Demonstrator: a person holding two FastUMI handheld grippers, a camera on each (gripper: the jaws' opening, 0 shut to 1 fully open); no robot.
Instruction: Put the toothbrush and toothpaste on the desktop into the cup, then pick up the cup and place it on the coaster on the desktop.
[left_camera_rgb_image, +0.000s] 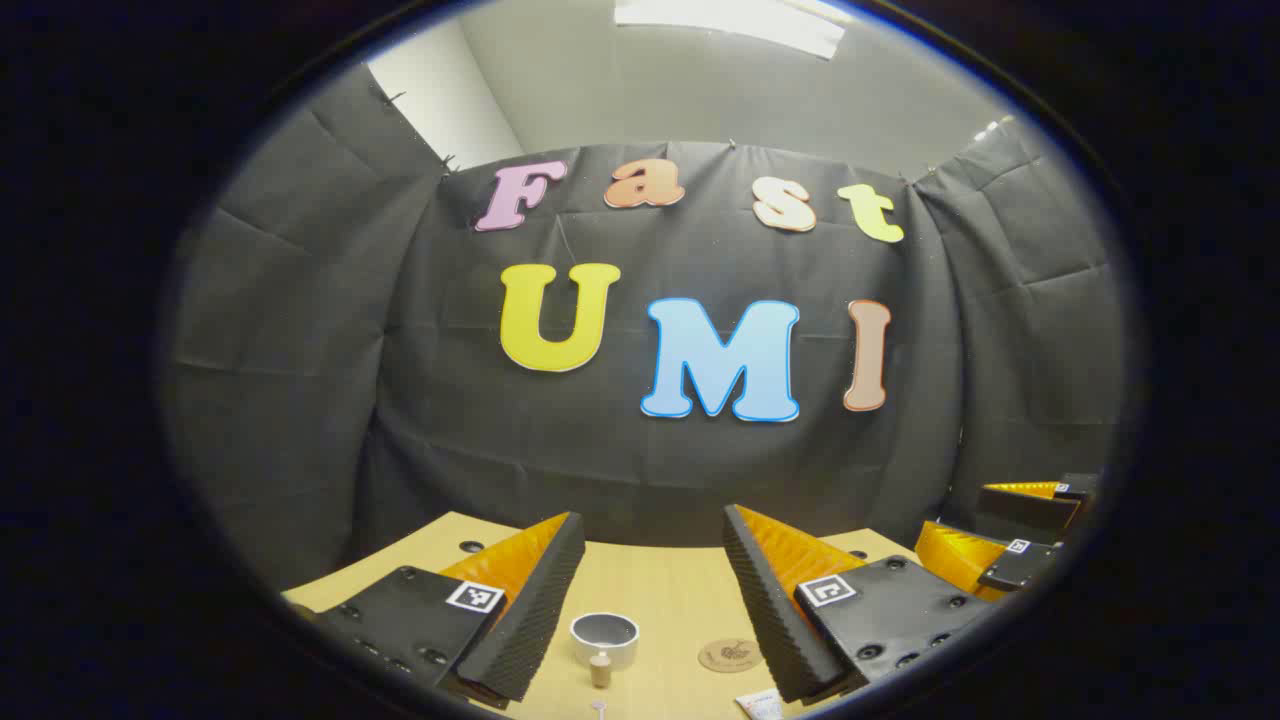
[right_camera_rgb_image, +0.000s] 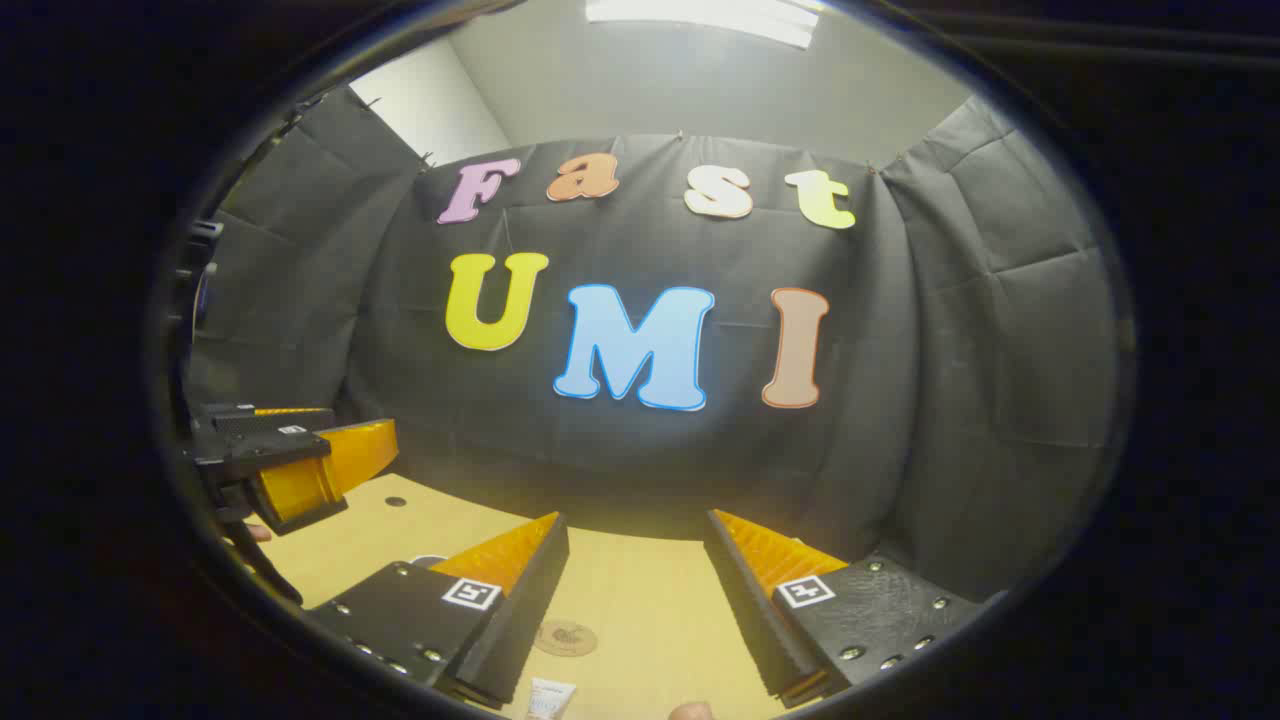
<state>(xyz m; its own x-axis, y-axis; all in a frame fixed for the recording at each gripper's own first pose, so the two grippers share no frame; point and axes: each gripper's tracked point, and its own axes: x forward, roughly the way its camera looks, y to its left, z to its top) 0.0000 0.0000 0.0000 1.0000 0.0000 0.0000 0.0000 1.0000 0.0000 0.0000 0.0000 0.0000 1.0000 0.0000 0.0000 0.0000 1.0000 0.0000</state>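
Above desk (left_camera_rgb_image: 660, 590), left gripper (left_camera_rgb_image: 655, 600) fingers wide apart, empty, cup (left_camera_rgb_image: 604, 638) between; right gripper (right_camera_rgb_image: 635, 600) likewise

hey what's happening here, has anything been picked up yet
Nothing has been picked up yet. A person holds two grippers above a wooden desk, and both have their jaws wide open and empty. Between the jaws of the left gripper you can see the white cup standing empty, with the round coaster beside it. In the right gripper view, the right gripper hovers over the coaster, and the toothpaste lies at the near edge. The toothbrush is hard to make out.
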